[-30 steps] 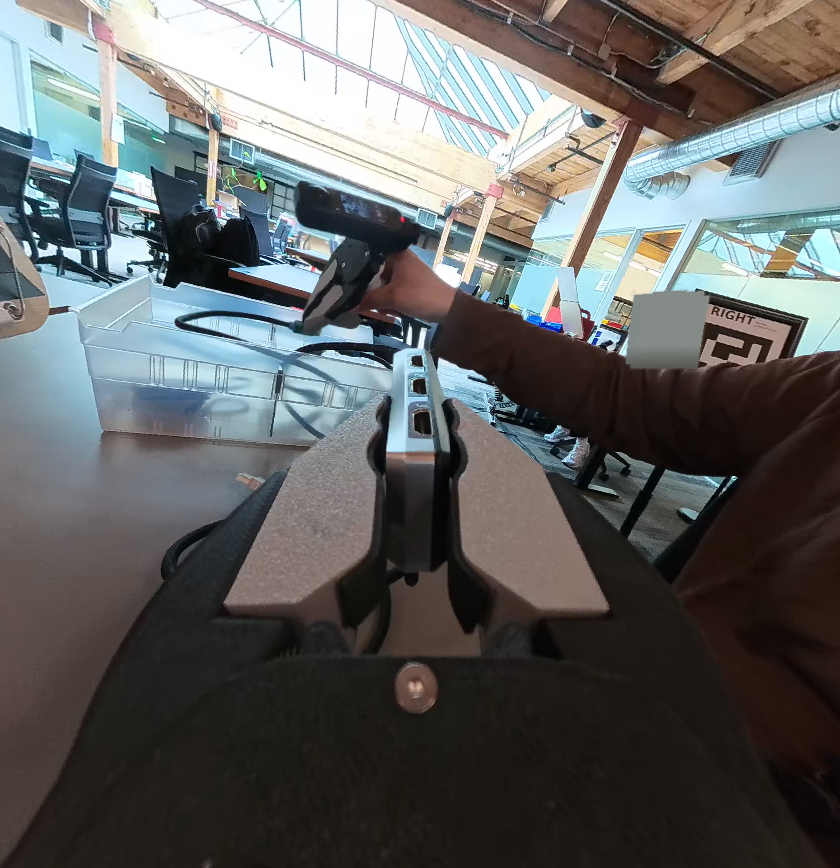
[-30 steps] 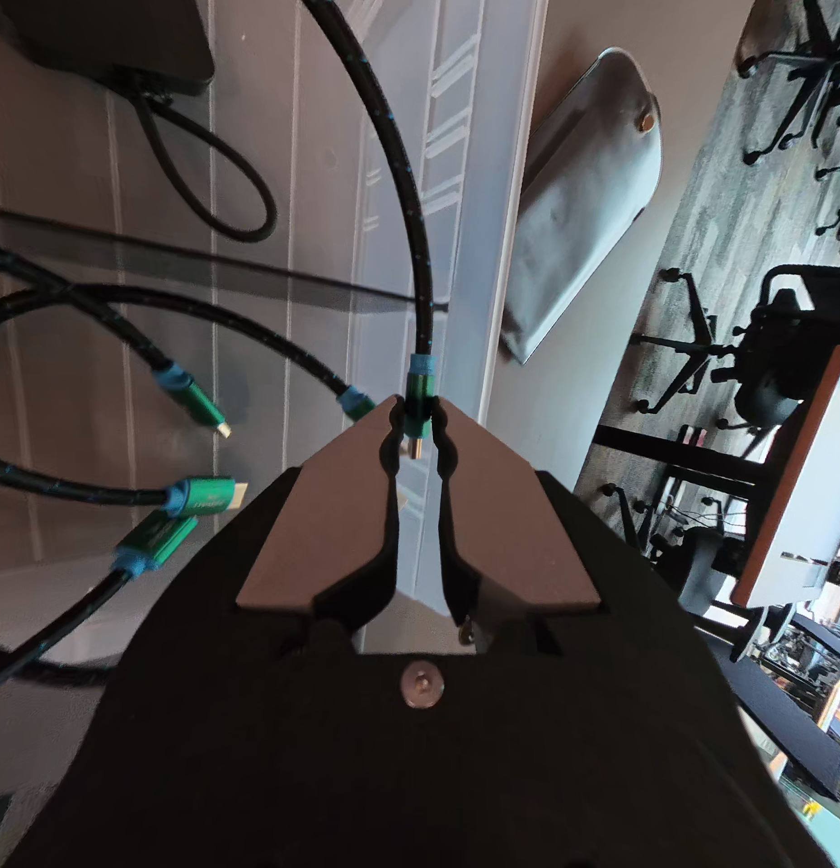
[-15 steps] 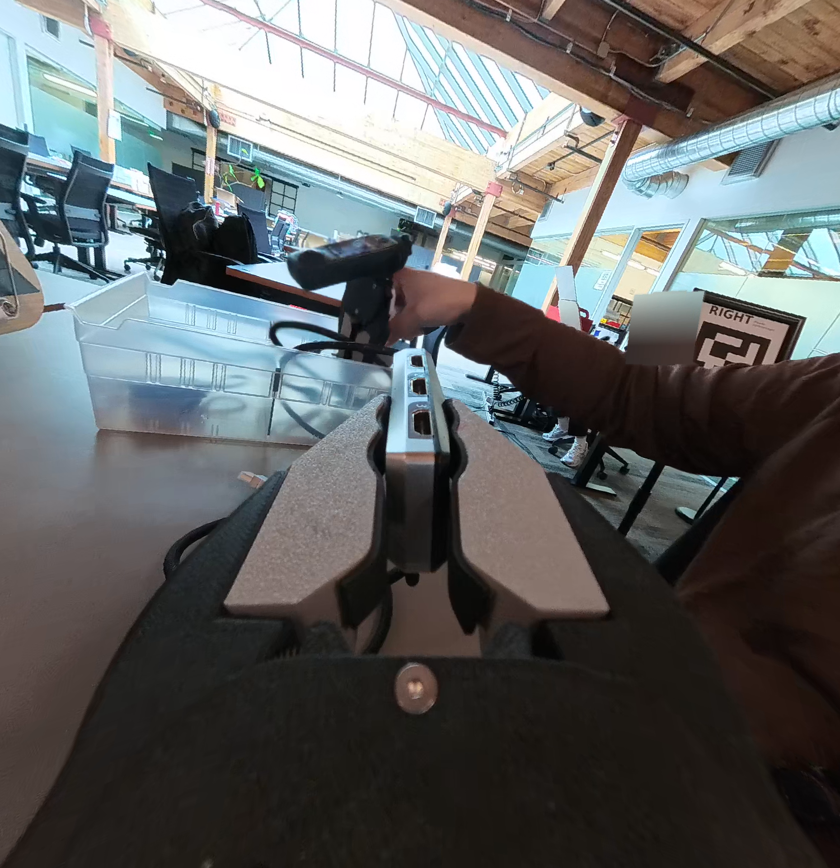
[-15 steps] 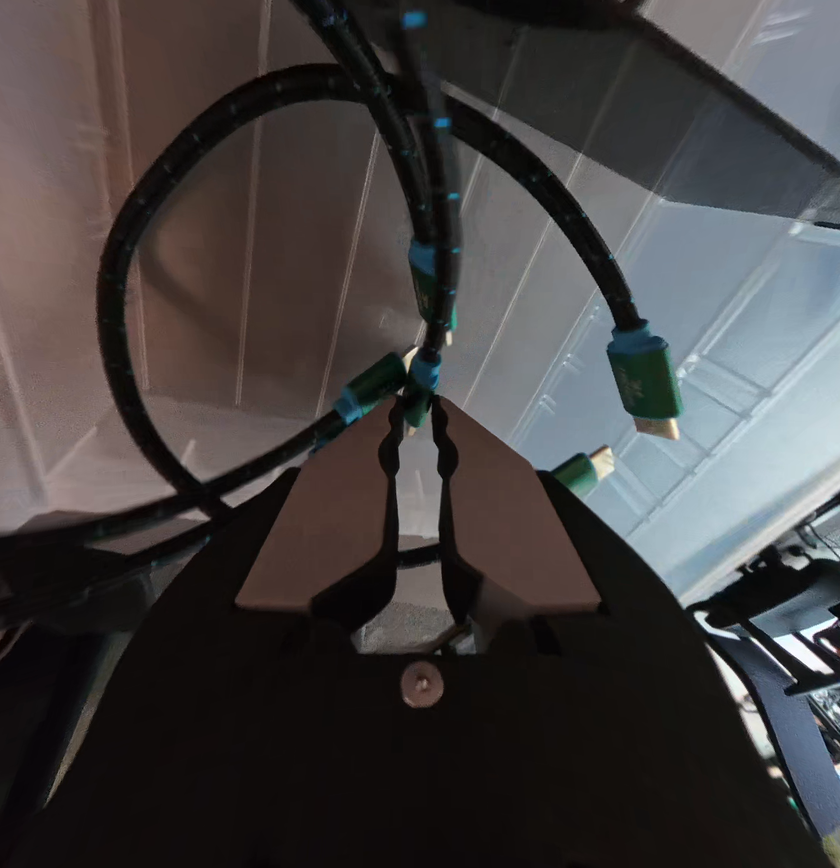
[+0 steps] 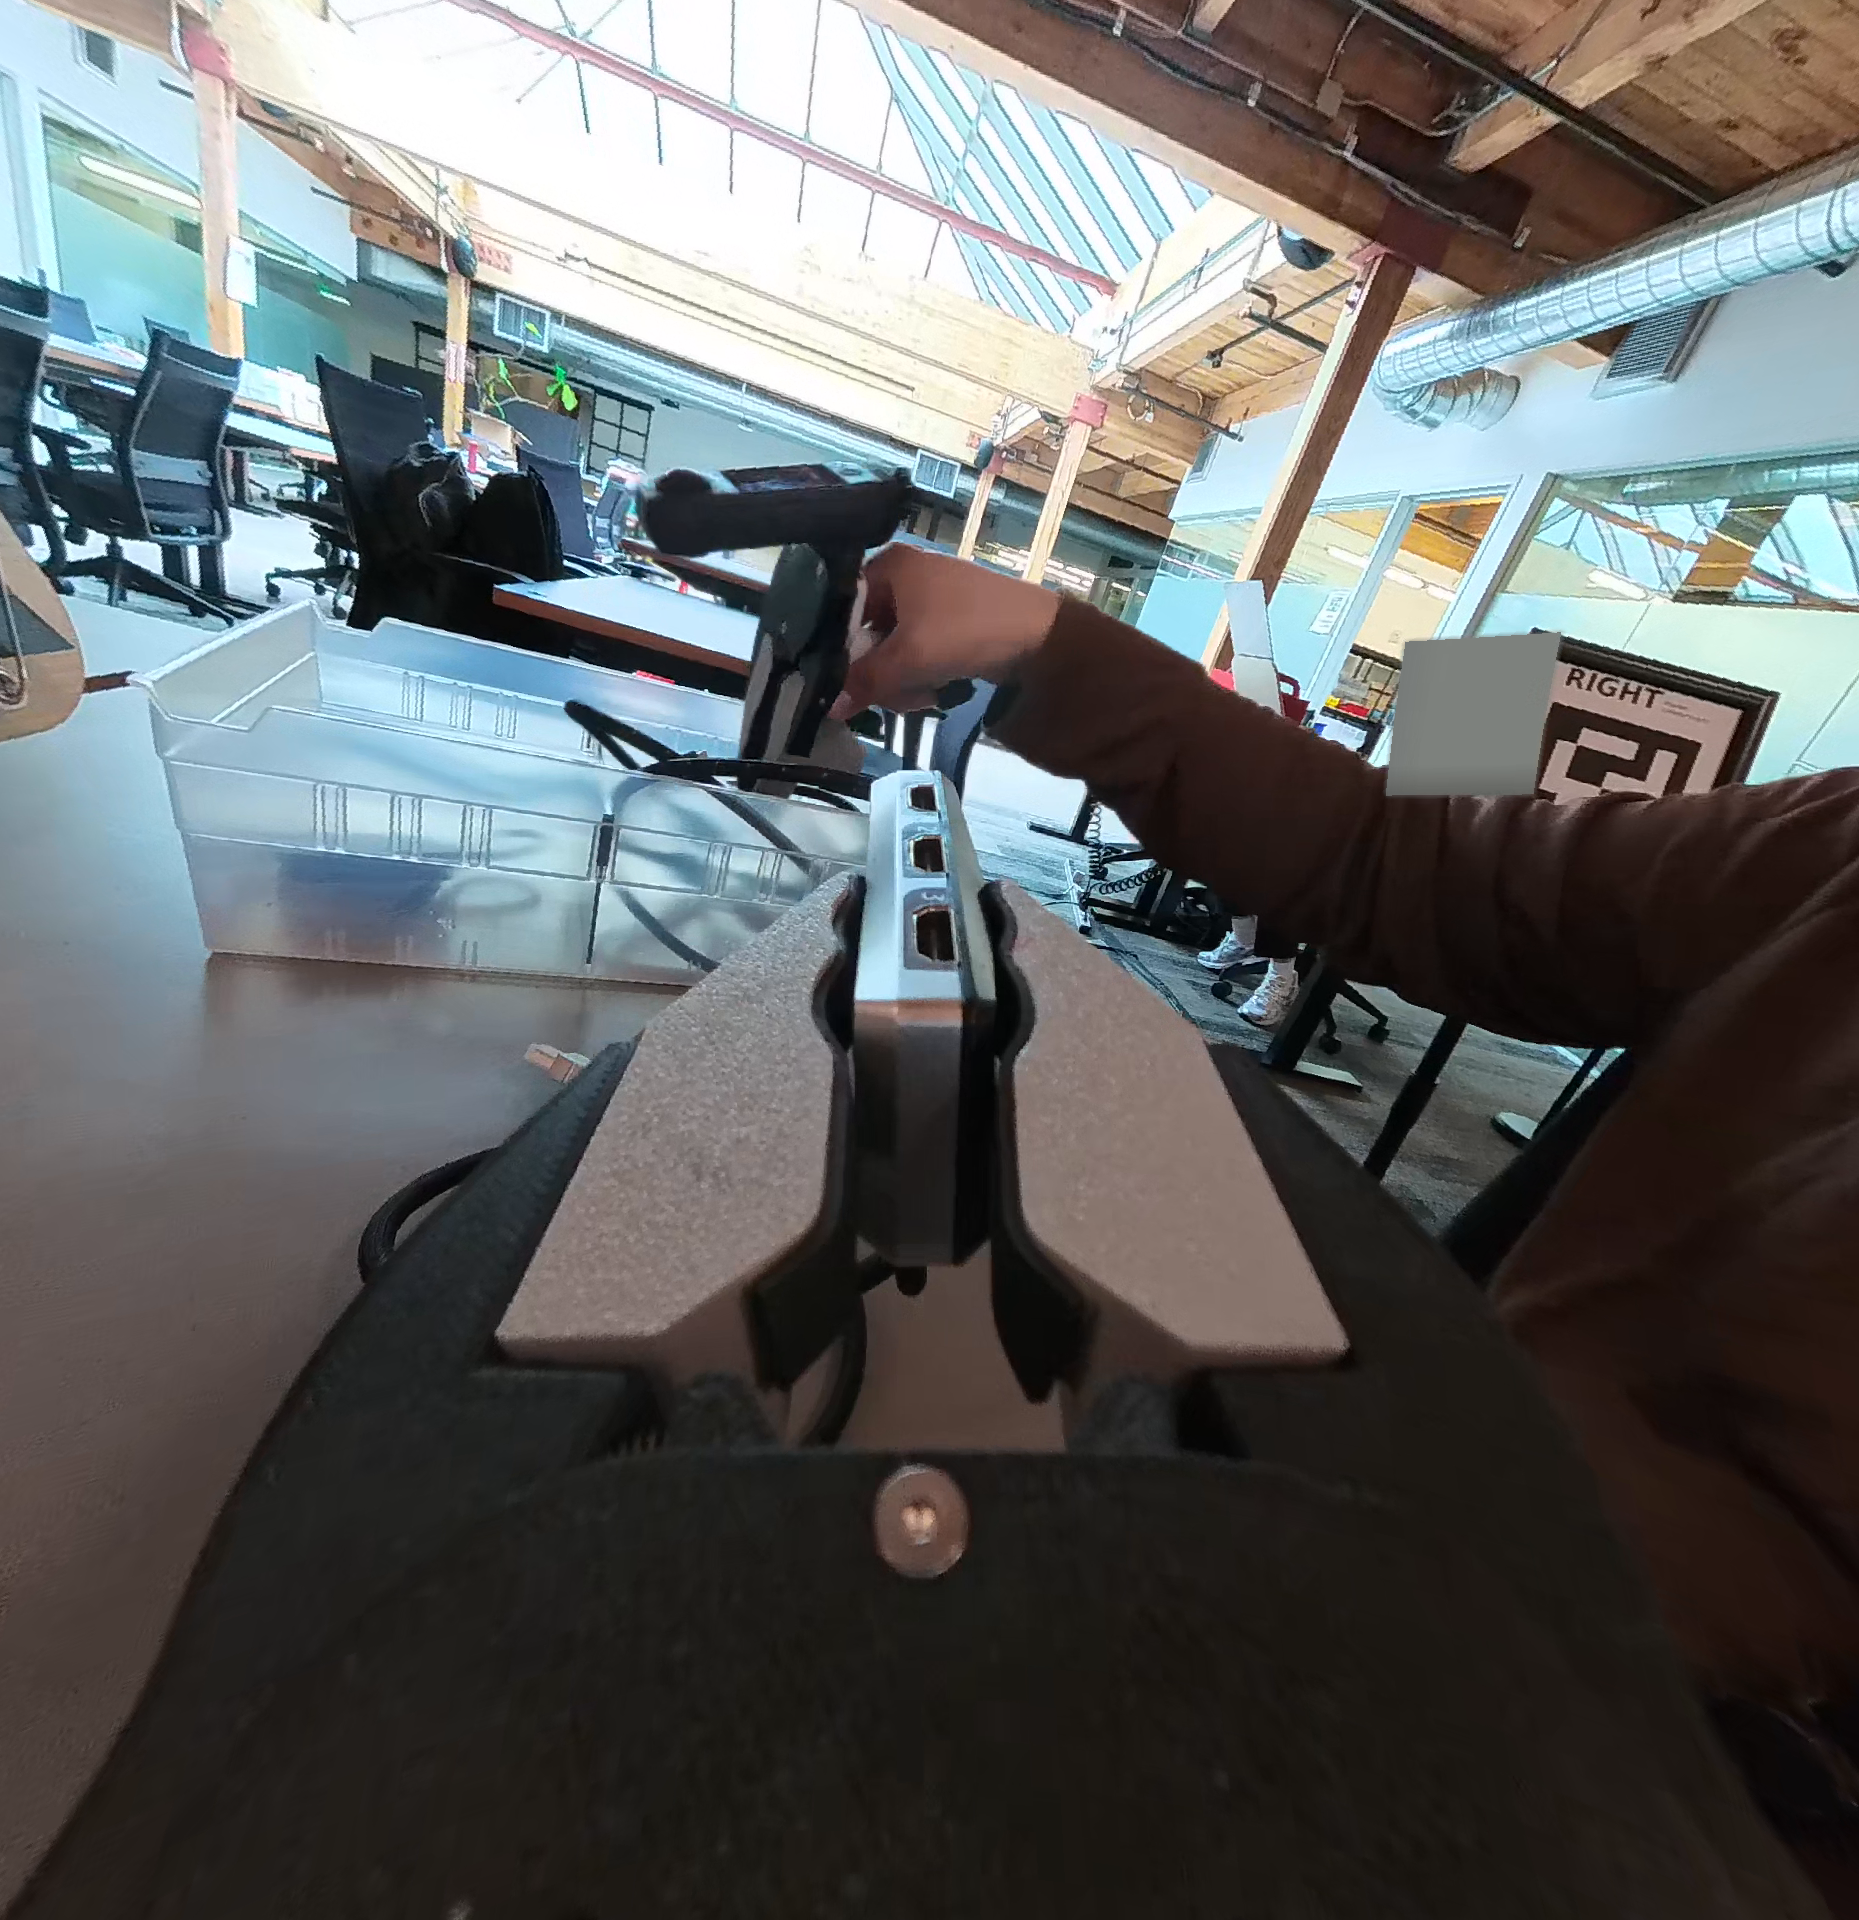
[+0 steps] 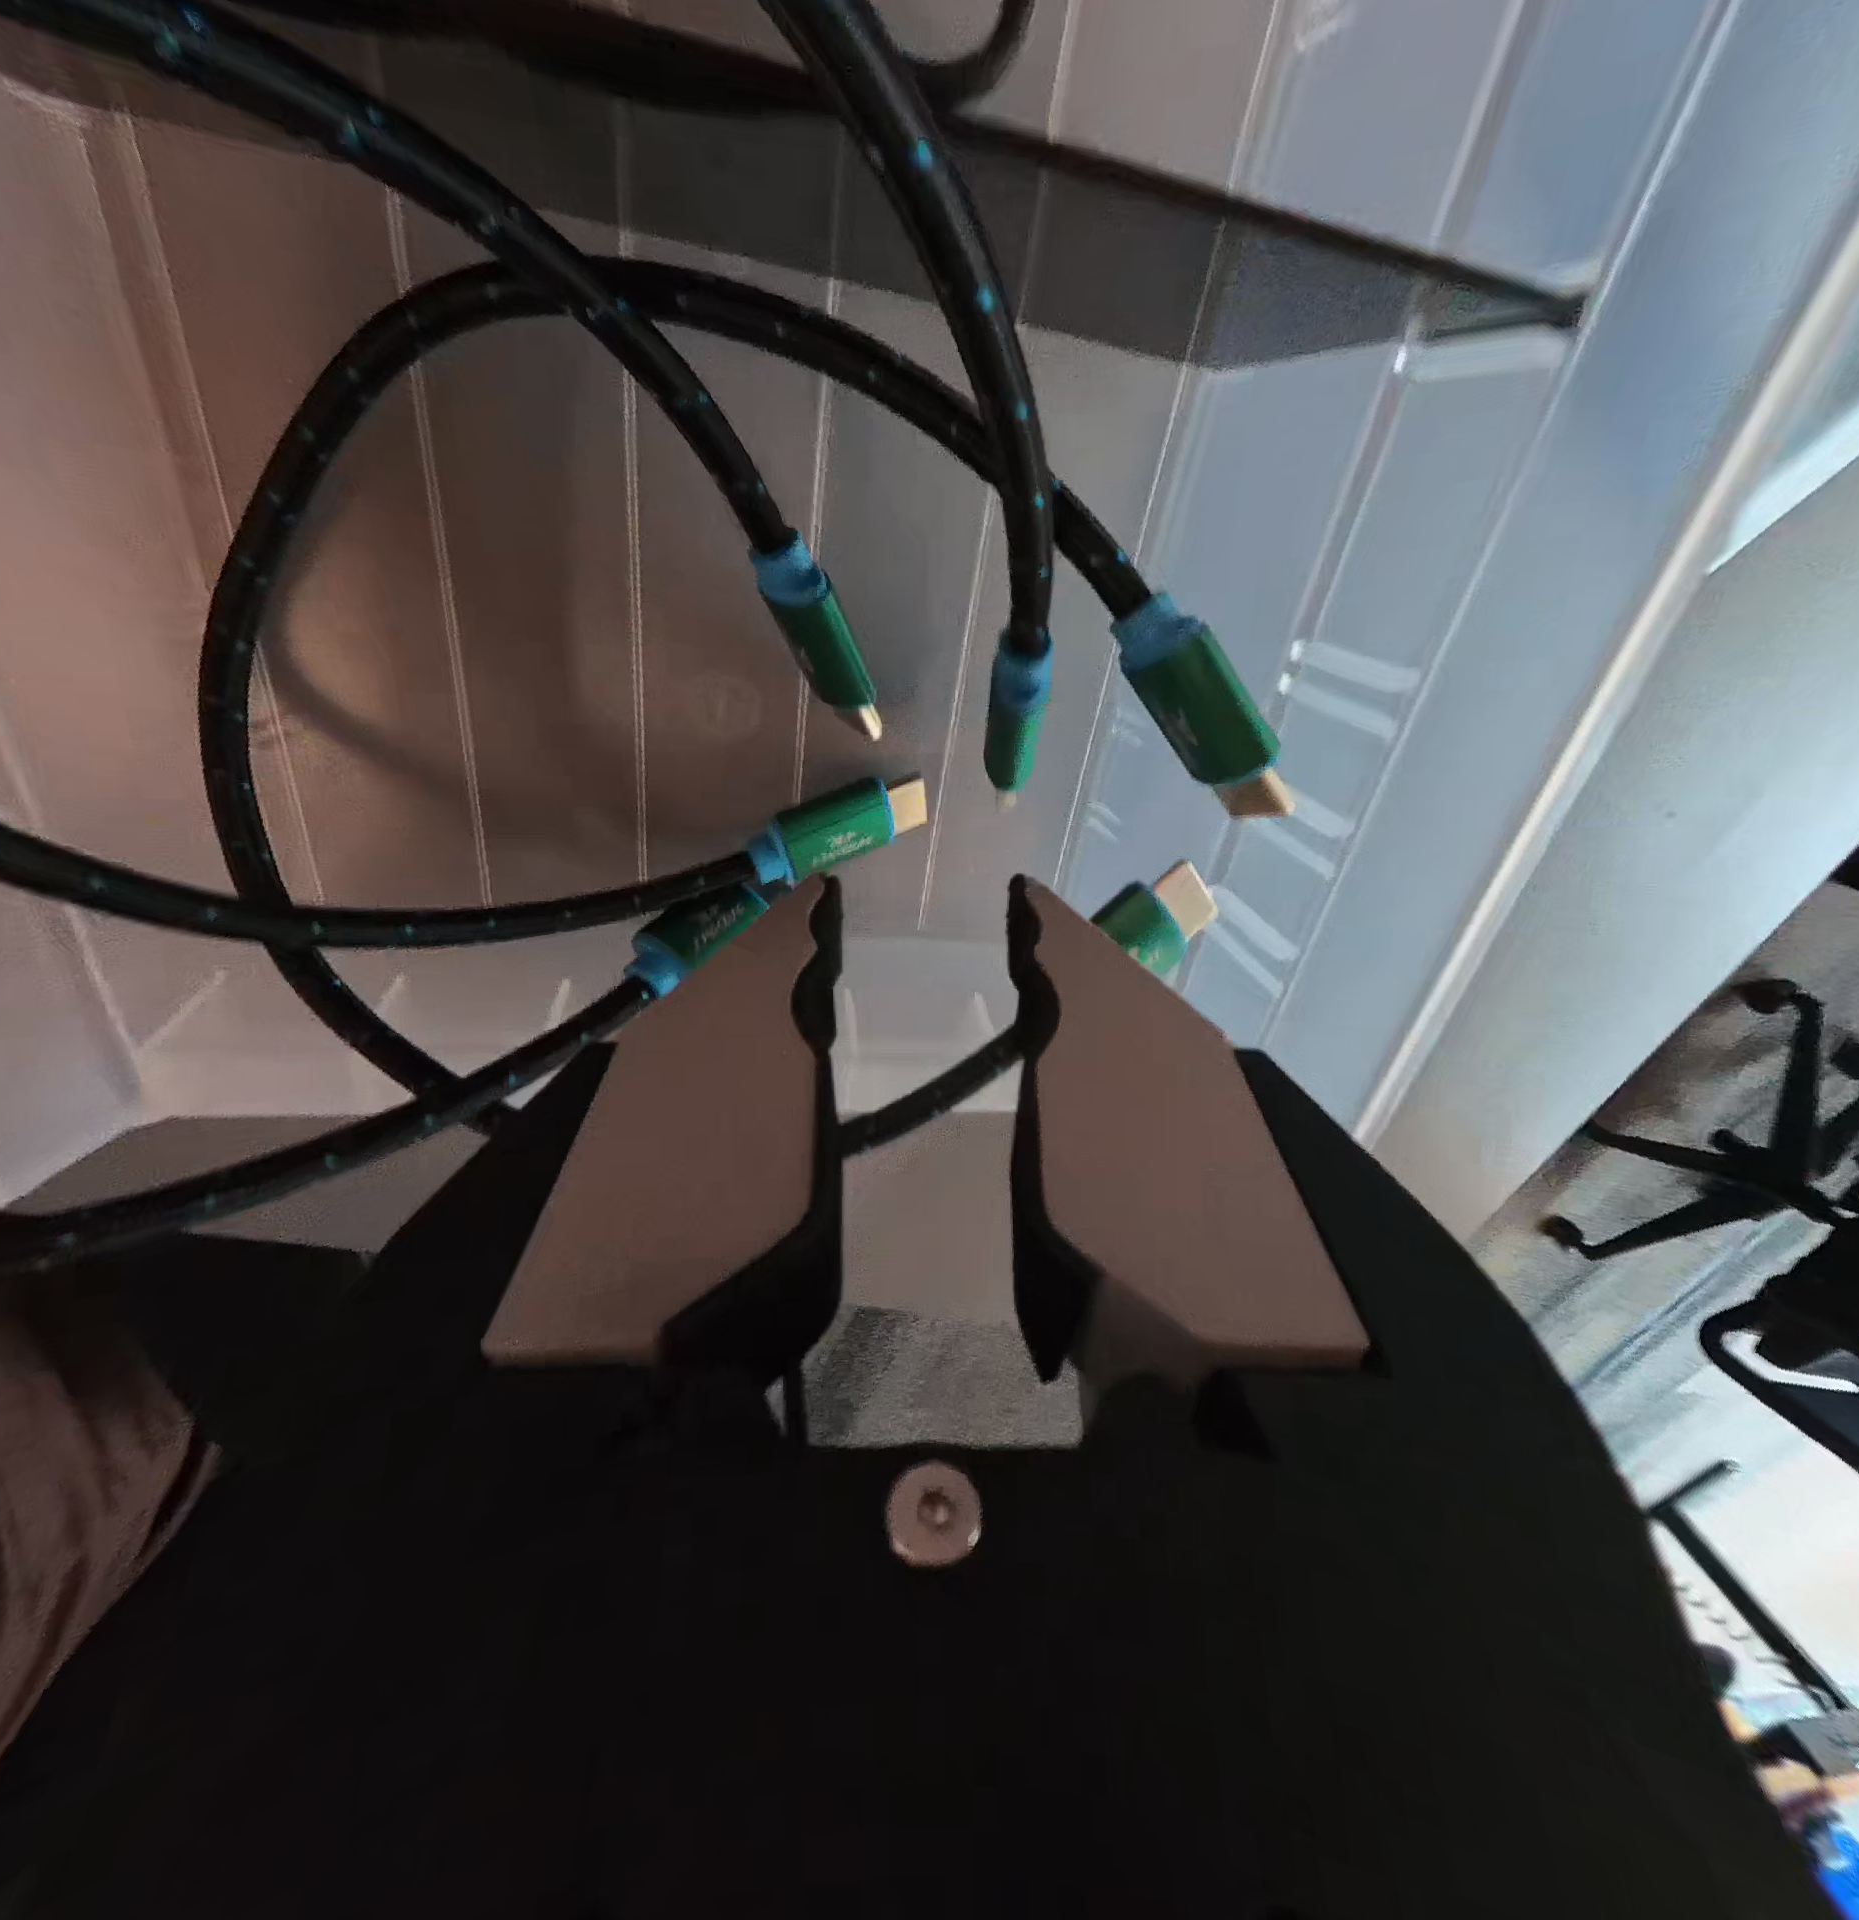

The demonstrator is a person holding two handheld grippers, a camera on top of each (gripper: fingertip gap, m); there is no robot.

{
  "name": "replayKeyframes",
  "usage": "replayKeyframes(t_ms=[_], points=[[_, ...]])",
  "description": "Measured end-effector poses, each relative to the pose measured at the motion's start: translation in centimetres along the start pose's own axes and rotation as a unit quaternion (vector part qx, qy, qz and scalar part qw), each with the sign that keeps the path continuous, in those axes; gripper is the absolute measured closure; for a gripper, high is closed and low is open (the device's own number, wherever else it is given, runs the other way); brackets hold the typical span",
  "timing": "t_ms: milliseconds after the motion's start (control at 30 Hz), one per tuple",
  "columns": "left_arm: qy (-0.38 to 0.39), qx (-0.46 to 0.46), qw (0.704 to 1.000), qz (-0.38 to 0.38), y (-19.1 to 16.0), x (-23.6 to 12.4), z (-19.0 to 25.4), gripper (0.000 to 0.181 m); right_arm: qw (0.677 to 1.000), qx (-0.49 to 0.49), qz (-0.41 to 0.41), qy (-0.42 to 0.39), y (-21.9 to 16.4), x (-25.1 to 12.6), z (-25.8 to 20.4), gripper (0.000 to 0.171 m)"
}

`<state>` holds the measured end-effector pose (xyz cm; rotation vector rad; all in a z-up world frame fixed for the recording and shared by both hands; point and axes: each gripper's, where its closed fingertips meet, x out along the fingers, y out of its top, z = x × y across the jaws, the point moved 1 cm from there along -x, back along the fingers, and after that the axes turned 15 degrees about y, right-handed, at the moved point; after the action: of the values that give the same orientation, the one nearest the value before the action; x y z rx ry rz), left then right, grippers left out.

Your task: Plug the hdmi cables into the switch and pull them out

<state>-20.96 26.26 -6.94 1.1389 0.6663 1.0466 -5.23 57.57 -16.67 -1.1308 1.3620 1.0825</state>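
My left gripper (image 5: 920, 914) is shut on a silver HDMI switch (image 5: 925, 925), held on edge above the brown table, its ports facing me and all empty. My right gripper (image 6: 917, 894) is open and empty, pointing down into a clear plastic bin (image 6: 1424, 540). Several black braided HDMI cables with green plugs lie in the bin; one plug (image 6: 1016, 717) hangs just beyond the fingertips, another (image 6: 1200, 701) is to its right, another (image 6: 842, 836) to the left. The right gripper also shows in the left wrist view (image 5: 790, 665), over the bin (image 5: 385, 831).
The brown table (image 5: 177, 1143) spreads to the left of the switch. A grey pouch (image 5: 11, 644) sits at the far left. A person's brown sleeve (image 5: 1424, 883) reaches across at the right. Office chairs and desks stand beyond the table edge. One gripper's finger ends stand about 35 cm off the other's.
My right gripper has opened and let go of the green plug, which now lies loose in the bin. The left gripper has stayed still with the switch.
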Motion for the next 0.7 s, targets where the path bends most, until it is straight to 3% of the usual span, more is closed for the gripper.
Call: replayKeyframes(t_ms=[100,233,300,433,533,633,700], points=[[0.000,0.004,1.000,0.001,0.0,0.0,0.0,0.161,0.999,0.027,0.041,0.017,-0.7,-1.3,0.0,0.137],[-0.003,0.009,1.000,0.002,0.0,0.1,0.3,0.161,0.980,-0.027,0.192,0.031,1.2,-5.9,-3.7,0.124],[-0.006,0.015,1.000,0.003,0.0,0.1,0.4,0.161,0.952,-0.103,0.278,0.075,2.9,-8.4,-8.3,0.115],[-0.016,0.035,0.999,0.008,0.0,0.1,1.1,0.161,0.852,-0.275,0.388,0.218,4.6,-11.8,-20.4,0.102],[-0.025,0.052,0.998,0.013,0.0,0.1,1.7,0.161,0.803,-0.361,0.401,0.253,4.9,-11.0,-26.7,0.103],[-0.037,0.067,0.997,0.023,0.2,0.0,2.3,0.161,0.783,-0.406,0.389,0.264,5.5,-8.6,-30.8,0.109],[-0.044,0.074,0.996,0.028,0.3,-0.1,2.7,0.161,0.778,-0.419,0.384,0.269,6.3,-7.1,-32.4,0.123]])
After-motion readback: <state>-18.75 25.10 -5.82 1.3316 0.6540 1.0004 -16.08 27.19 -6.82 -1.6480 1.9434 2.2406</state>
